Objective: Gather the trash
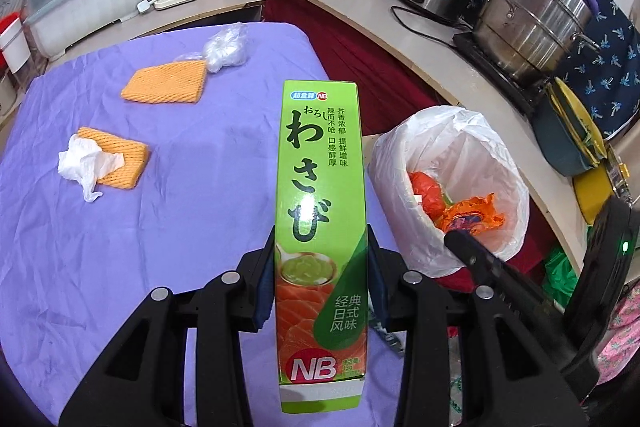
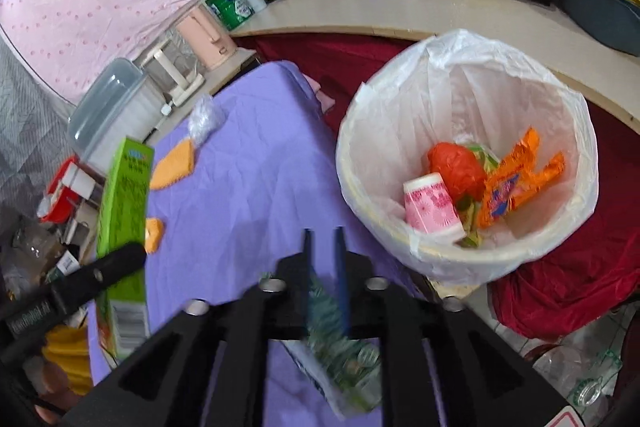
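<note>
While the left gripper clamps the wasabi box lengthwise, the bin lies to its right; the right gripper, nearer, apparently pinches a wrapper.

The left wrist view looks forward and steeply down along the left gripper, close above the purple-covered desk, facing the far counter. The right wrist view rides the right gripper, also tilted down, set further right and nearly over the lined trash bin; its near foreground is blurred, perhaps from motion. Both views share the desk, the bin, the green box and the counter.
</note>
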The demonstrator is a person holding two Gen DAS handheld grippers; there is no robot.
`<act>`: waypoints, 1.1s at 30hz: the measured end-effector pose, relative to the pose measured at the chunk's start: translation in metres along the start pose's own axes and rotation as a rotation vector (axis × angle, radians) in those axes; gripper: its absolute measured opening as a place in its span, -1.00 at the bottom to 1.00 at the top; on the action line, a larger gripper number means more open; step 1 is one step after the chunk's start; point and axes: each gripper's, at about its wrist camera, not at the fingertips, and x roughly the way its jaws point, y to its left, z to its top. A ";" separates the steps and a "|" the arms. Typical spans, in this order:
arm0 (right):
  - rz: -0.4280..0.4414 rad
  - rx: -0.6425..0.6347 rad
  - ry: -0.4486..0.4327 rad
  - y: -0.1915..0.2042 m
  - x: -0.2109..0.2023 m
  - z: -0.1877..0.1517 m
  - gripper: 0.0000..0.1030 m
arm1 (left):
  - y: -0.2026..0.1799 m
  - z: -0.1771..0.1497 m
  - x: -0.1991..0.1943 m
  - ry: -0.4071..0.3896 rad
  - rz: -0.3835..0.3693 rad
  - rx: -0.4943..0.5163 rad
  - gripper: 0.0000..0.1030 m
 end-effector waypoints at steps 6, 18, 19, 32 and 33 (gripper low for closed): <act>-0.003 -0.047 0.050 -0.006 0.013 -0.029 0.07 | 0.005 -0.017 0.013 0.046 0.016 -0.003 -0.28; -0.122 -0.168 0.060 0.004 0.029 -0.049 0.37 | 0.018 -0.043 0.029 0.110 0.048 -0.038 -0.28; -0.134 -0.181 0.060 0.006 0.031 -0.049 0.37 | 0.020 -0.044 0.029 0.111 0.049 -0.043 -0.28; -0.184 -0.302 0.039 0.062 0.047 -0.053 0.37 | 0.059 -0.042 0.023 0.094 0.082 -0.131 -0.28; -0.166 -0.304 0.040 0.067 0.047 -0.054 0.37 | 0.063 -0.042 0.021 0.092 0.086 -0.138 -0.28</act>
